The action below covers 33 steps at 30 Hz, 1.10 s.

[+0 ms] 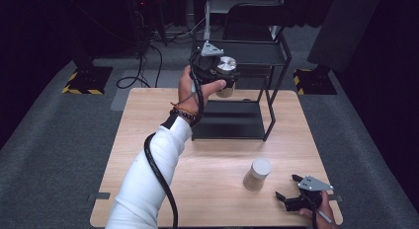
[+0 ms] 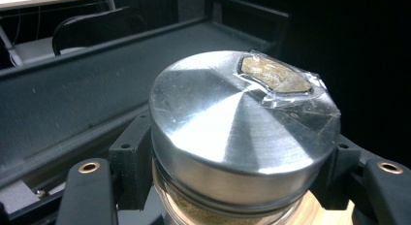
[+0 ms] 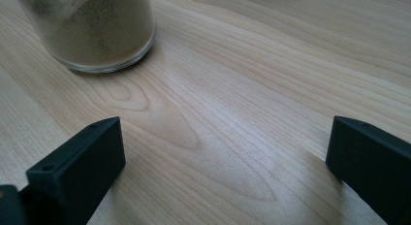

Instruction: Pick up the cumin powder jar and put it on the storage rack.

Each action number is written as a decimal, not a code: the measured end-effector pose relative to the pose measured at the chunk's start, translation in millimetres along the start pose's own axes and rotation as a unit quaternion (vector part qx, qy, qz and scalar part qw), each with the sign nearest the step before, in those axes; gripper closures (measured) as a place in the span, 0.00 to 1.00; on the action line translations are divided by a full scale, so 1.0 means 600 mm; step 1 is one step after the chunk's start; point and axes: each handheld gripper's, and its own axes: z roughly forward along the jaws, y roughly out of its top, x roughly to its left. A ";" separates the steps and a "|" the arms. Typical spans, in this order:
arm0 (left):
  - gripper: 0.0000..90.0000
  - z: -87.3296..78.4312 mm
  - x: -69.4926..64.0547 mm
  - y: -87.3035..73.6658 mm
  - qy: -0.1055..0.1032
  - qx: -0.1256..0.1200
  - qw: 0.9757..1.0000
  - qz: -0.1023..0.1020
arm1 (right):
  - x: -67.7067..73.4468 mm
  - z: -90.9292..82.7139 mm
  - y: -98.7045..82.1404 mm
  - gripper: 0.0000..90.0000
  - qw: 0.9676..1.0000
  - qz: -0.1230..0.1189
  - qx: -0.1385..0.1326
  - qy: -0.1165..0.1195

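left claw (image 1: 221, 77) clamps steel-lidded jar (image 1: 227, 66) mid-air at upper centre by black rack (image 1: 257, 54) | right claw (image 1: 292, 189) gapes empty lower right beside second jar (image 1: 257, 174) | risk: glass slips, lid clips shelf edge

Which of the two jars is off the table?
The metal-lidded jar held in the left gripper beside the black rack; the other jar stands on the table.

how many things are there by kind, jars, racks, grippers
jars: 2, one with a metal lid held up in the left gripper, one standing on the table
black shelf rack: 1
grippers: 2, left and the right gripper, open near the table's edge
total: 5
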 end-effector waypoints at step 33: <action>0.35 0.046 0.044 0.108 0.018 -0.011 1.000 0.016 | 0.002 0.000 0.000 0.00 1.000 0.002 0.000 -0.004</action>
